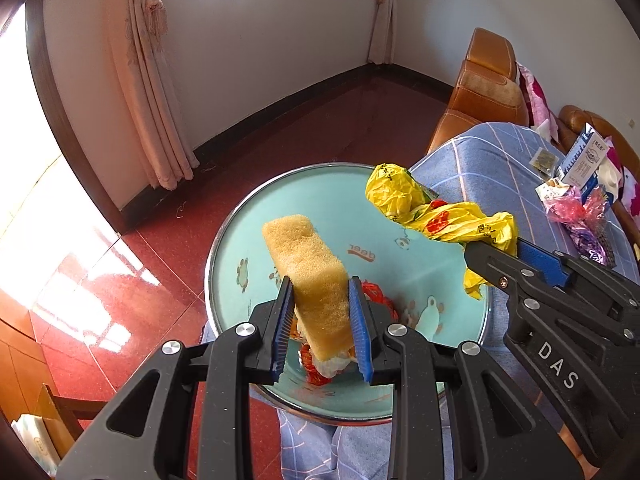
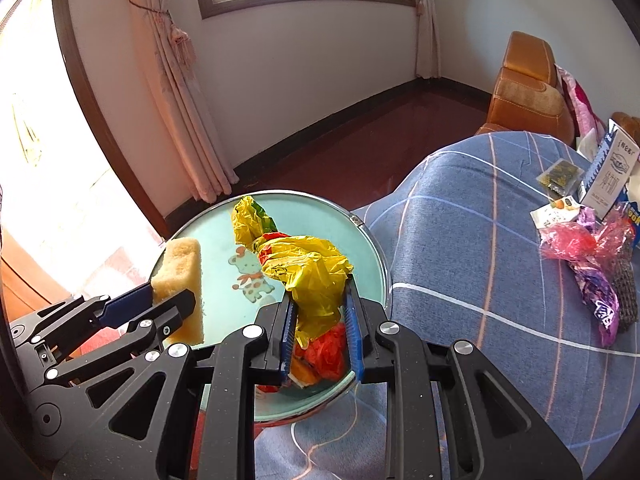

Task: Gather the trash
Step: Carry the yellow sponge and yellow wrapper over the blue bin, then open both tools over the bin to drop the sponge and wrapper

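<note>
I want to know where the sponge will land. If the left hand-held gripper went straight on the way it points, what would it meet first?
Probably the teal basin: the left hand-held gripper, shut on the sponge, points down into it, towards the red and white trash on its floor. Depth is hard to judge.

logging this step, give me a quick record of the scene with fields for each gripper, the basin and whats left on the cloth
left gripper: jaws shut on a yellow sponge, above the basin
right gripper: jaws shut on a crumpled yellow plastic bag, above the basin
basin: teal, round, metal rim, orange and white scraps inside
checked cloth: pink wrapper, purple wrapper, carton, small dark packet
</note>
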{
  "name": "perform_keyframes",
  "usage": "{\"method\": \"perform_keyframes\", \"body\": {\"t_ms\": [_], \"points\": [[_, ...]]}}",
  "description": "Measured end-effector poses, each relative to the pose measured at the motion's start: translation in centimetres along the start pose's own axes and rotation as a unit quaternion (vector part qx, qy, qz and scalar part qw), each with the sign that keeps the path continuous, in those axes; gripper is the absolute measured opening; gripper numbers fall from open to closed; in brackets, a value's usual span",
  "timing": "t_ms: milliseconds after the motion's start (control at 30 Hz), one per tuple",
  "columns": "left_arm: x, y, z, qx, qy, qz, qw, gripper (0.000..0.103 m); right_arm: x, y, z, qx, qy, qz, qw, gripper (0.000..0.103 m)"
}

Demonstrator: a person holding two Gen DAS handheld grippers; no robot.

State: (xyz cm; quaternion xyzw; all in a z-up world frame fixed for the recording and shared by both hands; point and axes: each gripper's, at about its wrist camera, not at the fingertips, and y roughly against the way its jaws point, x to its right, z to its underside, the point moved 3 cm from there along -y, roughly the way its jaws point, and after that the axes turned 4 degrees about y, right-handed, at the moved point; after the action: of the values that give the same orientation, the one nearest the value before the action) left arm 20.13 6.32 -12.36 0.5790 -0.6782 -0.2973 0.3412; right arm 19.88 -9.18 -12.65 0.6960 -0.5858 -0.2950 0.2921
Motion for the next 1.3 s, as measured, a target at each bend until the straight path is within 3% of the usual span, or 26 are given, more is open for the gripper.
{"method": "perform_keyframes", "body": {"t_ms": [567, 700, 867, 967, 1033, 1100, 1167, 1300], "points": [[-0.8, -2.7, -0.3, -0.025, 0.005, -0.007, 0.9997, 0.028, -0.4, -3.5, -0.6, -0.028, 0.015, -0.012, 0.999, 0.027], [-0.7, -2.8, -0.3, -0.026, 0.004, -0.012, 0.9996, 0.031, -0.4, -3.2, -0.6, -0.024, 0.019, -0.013, 0.999, 0.036], [-0.9, -2.6, -0.3, -0.025, 0.006, -0.019, 0.9995, 0.032, 0.3, -1.8, -0.9, -0.007, 0.01, -0.011, 1.0, 0.036], [-0.9, -2.1, -0.3, -0.02, 0.008, -0.027, 0.9994, 0.044, 1.4, -0.2, -1.0, 0.008, -0.004, -0.005, 1.0, 0.036], [-0.9, -1.6, -0.4, -0.011, 0.008, -0.036, 0.9992, 0.063, 2.2, 0.8, -0.8, 0.017, -0.016, 0.002, 1.0, 0.036], [-0.7, -1.0, -0.5, 0.0, 0.005, -0.049, 0.9988, 0.073, 2.7, 1.5, -0.7, 0.022, -0.023, 0.008, 0.999, 0.036], [-0.4, -0.4, -0.5, 0.009, 0.002, -0.057, 0.9983, 0.078, 3.2, 2.2, -0.2, 0.026, -0.028, 0.014, 0.999, 0.038], [0.2, 0.5, -0.3, 0.017, 0.001, -0.069, 0.9975, 0.086, 4.5, 3.6, 0.9, 0.038, -0.039, 0.03, 0.998, 0.056]]}}
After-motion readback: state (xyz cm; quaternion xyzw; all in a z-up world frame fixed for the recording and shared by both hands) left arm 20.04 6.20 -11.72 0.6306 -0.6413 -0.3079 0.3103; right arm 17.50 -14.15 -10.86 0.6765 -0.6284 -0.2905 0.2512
